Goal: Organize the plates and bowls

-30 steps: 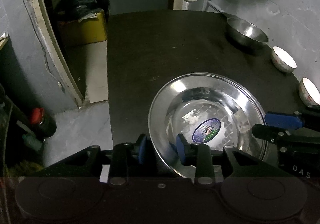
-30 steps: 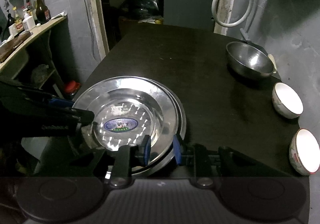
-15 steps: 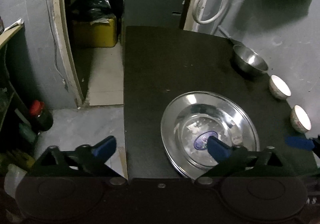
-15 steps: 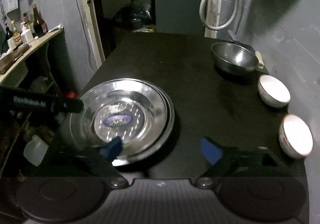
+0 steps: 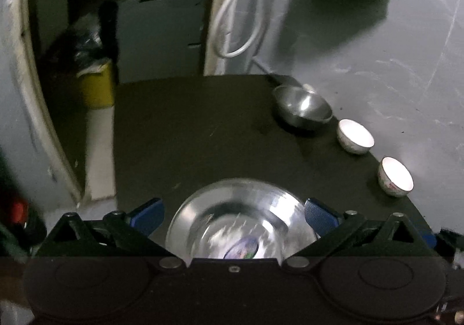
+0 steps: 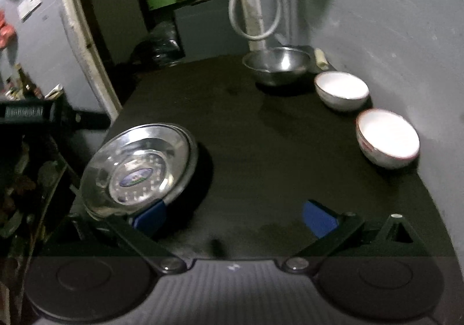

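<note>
I have both grippers spread wide and gripping nothing. The left gripper (image 5: 232, 216) straddles the plates (image 5: 240, 220) without touching them; its jaws opened within the last second and now stand at full width. The right gripper (image 6: 235, 217) has its jaws just opened further, with bare table (image 6: 261, 151) between them, the plates just left of its left finger.

The plates look stacked, a shiny steel one with a blue label nested on another, at the table's near left edge. Beyond them, along the wall, sit a steel bowl (image 6: 277, 63) farthest off, then a white bowl (image 6: 342, 90), then a red-rimmed bowl (image 6: 387, 140) nearest.

I judge the bowls come next. I'd take the right gripper to the red-rimmed bowl, pinch one wall of its rim squarely, and lift straight up, minding the wall close behind it.
</note>
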The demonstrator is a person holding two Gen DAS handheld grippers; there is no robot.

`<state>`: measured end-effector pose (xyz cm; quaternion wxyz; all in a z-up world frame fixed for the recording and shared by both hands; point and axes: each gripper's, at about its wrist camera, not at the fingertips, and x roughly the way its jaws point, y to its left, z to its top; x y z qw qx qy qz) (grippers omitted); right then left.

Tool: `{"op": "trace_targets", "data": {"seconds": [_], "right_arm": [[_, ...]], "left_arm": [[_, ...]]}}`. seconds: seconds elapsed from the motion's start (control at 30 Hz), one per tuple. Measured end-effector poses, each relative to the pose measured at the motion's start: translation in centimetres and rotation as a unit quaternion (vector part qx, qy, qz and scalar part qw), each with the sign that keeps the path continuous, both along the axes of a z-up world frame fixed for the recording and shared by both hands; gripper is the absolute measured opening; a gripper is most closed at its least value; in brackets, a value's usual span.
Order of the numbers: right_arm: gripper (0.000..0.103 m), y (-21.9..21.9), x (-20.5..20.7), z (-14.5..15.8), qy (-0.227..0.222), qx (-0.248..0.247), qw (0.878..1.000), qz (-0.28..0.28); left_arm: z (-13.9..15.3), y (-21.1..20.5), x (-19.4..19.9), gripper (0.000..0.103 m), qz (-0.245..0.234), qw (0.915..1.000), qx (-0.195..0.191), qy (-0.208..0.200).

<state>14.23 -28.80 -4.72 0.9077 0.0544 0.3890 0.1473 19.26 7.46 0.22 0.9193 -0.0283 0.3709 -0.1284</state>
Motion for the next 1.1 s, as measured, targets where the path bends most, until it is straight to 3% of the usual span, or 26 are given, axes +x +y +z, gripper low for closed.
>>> {"op": "trace_targets", "data": {"seconds": [0.17,0.33,0.47,0.57,0.7,0.83,0.93,1.03,1.1], "right_arm": [[0.103,-1.8,0.4,-1.0,0.013,0.041,0.999,-0.025],[0.103,-3.5,5.0,0.2,0.005,0.107,0.993,-0.051],[0.103,-5.5,9.7,-0.3,0.015,0.223,0.966,-0.127],[0.103,-6.6,12.8,-1.7,0.026,0.287,0.935,-0.206],[0.100,-7.0,15.4,-3.4,0.026,0.319,0.906,-0.278],[0.092,-7.0,17.4,-5.4,0.046,0.338,0.884,-0.319],[0.089,-6.7,18.1,-6.3,0.058,0.358,0.873,-0.326],[0.086,-6.2,19.2,-6.5,0.051,0.358,0.876,-0.320],[0.080,-5.8,19.6,-6.3,0.053,0.353,0.877,-0.322]], "left_arm": [[0.5,-1.8,4.6,0.102,-0.063,0.9978,-0.008,0.019],[1.1,-4.5,11.8,0.102,-0.105,0.9928,0.026,0.050],[0.9,-7.1,17.7,0.102,-0.126,0.9882,0.059,0.065],[0.3,-9.9,22.3,0.102,-0.149,0.9824,0.097,0.058],[-0.6,-12.6,27.1,0.102,-0.154,0.9811,0.105,0.052],[-2.6,-14.5,30.0,0.102,-0.157,0.9776,0.113,0.082],[-3.6,-14.9,30.6,0.102,-0.145,0.9779,0.118,0.094],[-4.4,-15.3,31.1,0.096,-0.138,0.9794,0.103,0.106],[-4.7,-15.5,31.1,0.087,-0.137,0.9796,0.098,0.110]]}}
